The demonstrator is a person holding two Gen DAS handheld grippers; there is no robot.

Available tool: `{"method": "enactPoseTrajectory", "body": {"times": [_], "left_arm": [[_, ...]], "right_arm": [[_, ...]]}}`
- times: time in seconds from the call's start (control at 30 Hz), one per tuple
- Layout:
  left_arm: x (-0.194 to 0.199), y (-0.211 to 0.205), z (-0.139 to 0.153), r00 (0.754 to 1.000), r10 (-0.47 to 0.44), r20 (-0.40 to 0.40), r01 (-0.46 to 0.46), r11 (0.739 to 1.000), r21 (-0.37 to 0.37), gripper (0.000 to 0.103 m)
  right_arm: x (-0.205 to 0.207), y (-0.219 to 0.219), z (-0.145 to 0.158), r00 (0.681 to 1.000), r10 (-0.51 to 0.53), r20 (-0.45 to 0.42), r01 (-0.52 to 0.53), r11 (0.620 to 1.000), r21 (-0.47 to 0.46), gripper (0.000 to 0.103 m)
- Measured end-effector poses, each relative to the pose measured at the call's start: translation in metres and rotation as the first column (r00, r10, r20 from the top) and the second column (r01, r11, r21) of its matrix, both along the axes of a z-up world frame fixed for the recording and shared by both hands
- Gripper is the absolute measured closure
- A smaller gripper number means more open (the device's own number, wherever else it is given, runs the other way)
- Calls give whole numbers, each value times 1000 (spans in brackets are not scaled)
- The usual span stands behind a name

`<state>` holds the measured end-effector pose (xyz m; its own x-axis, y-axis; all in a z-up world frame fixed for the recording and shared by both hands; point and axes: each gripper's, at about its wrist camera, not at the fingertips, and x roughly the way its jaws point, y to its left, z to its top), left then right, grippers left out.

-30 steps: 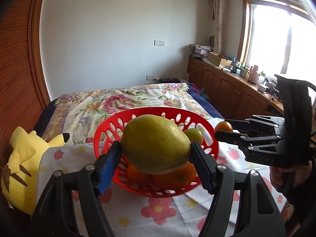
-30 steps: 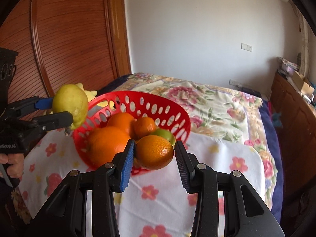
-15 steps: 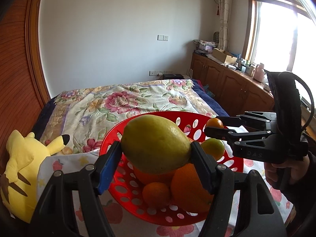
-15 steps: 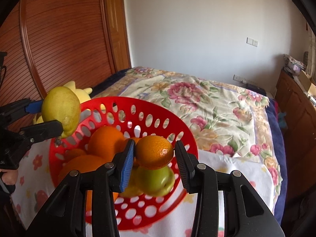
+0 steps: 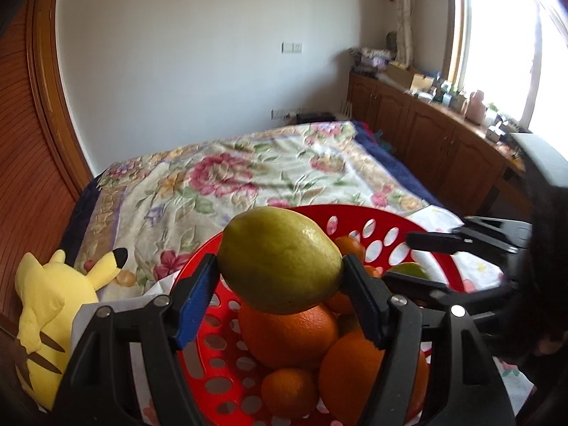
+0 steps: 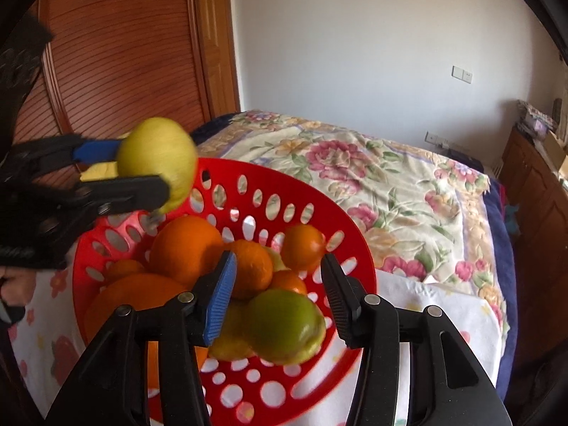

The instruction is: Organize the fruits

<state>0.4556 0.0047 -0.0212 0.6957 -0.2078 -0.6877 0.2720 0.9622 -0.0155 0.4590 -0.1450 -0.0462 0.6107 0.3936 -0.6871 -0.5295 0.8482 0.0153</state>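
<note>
The left tongs (image 5: 280,277) were clamped across a firm, heavy yellow-green fruit (image 5: 280,259); the right tongs (image 6: 278,298), just opened, held nothing above the red basket (image 6: 340,234).

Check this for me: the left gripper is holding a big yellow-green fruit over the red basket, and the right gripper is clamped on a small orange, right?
Not quite. The right gripper holds nothing: its jaws have just been opening and stand apart over the fruit in the red basket, as the right wrist view shows. The rest is right: the left gripper grips the yellow-green fruit above the basket.
</note>
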Motion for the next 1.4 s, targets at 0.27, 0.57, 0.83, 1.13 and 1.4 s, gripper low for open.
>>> {"method": "enactPoseTrajectory", "body": {"times": [0.27, 0.57, 0.83, 1.13, 1.4], "left_arm": [[20, -14, -9, 998, 10, -57, -8, 999, 35, 33], [35, -21, -21, 990, 33, -135, -23, 997, 76, 32], [28, -22, -18, 990, 46, -136, -35, 996, 81, 32], [12, -24, 6, 997, 34, -67, -30, 997, 66, 32], [-30, -19, 26, 1000, 8, 3, -8, 1000, -4, 32]], "right_arm": [[-17, -15, 9, 1000, -16, 17, 15, 999, 37, 51], [-27, -17, 10, 999, -10, 30, 9, 1000, 24, 51], [-34, -20, 11, 1000, -15, 27, 14, 999, 37, 51], [-42, -23, 12, 999, -26, 25, 25, 999, 35, 50], [-63, -30, 20, 998, -40, 39, 38, 997, 64, 49]]}}
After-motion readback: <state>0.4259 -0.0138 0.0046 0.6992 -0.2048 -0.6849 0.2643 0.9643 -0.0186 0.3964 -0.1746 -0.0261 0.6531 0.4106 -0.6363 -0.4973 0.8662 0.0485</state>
